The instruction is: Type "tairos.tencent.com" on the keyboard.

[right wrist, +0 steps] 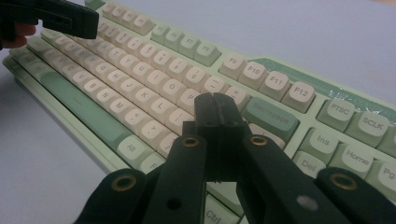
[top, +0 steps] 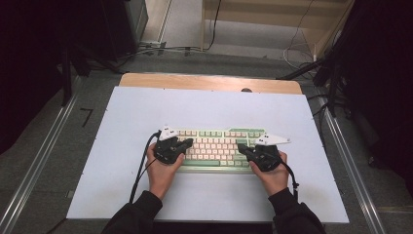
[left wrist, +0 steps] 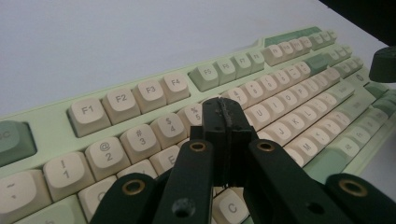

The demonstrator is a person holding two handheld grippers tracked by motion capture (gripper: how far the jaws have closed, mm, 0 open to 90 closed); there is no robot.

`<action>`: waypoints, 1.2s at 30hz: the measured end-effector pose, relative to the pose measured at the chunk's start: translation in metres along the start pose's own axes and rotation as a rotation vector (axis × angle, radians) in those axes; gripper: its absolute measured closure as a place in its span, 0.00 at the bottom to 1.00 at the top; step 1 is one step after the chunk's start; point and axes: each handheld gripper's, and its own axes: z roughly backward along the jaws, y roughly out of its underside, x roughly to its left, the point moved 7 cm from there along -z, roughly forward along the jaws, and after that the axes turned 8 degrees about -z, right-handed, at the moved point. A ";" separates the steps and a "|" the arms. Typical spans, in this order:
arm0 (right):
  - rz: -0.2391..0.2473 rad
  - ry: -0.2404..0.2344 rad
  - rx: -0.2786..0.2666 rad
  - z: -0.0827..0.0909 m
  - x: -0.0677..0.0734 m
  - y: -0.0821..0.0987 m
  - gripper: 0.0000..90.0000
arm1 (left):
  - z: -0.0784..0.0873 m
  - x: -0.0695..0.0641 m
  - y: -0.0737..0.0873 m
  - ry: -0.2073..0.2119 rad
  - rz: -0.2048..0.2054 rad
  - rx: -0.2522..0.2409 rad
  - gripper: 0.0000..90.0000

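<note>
A green keyboard (top: pixel 214 146) with cream and green keys lies on the white table top (top: pixel 204 107), near the middle. My left gripper (top: pixel 189 142) hovers over its left end, jaws pressed together with nothing between them. In the left gripper view that gripper (left wrist: pixel 223 106) points over the number row of the keyboard (left wrist: pixel 140 121). My right gripper (top: pixel 240 147) is over the right end, also shut and empty. In the right gripper view its tip (right wrist: pixel 215 103) sits above the keys near Backspace on the keyboard (right wrist: pixel 140 70), and the left gripper (right wrist: pixel 88 23) shows at the top left.
A wooden strip (top: pixel 209 82) borders the table's far edge. Metal rails (top: pixel 39 161) run along both sides on the floor. Cables (top: pixel 160 48) lie on the floor behind the table. Each gripper trails a black cable (top: pixel 141 165) toward the person.
</note>
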 end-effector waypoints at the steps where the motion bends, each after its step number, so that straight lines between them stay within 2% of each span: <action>1: 0.001 -0.003 0.000 -0.001 0.000 0.000 0.98 | -0.002 -0.001 -0.001 0.000 0.000 0.000 1.00; 16: 0.009 -0.011 0.004 -0.009 0.005 -0.004 0.98 | -0.011 -0.006 0.000 0.013 -0.007 0.042 1.00; 36: 0.015 -0.019 0.005 -0.013 0.008 -0.006 0.98 | -0.021 -0.005 0.001 0.010 -0.006 0.064 1.00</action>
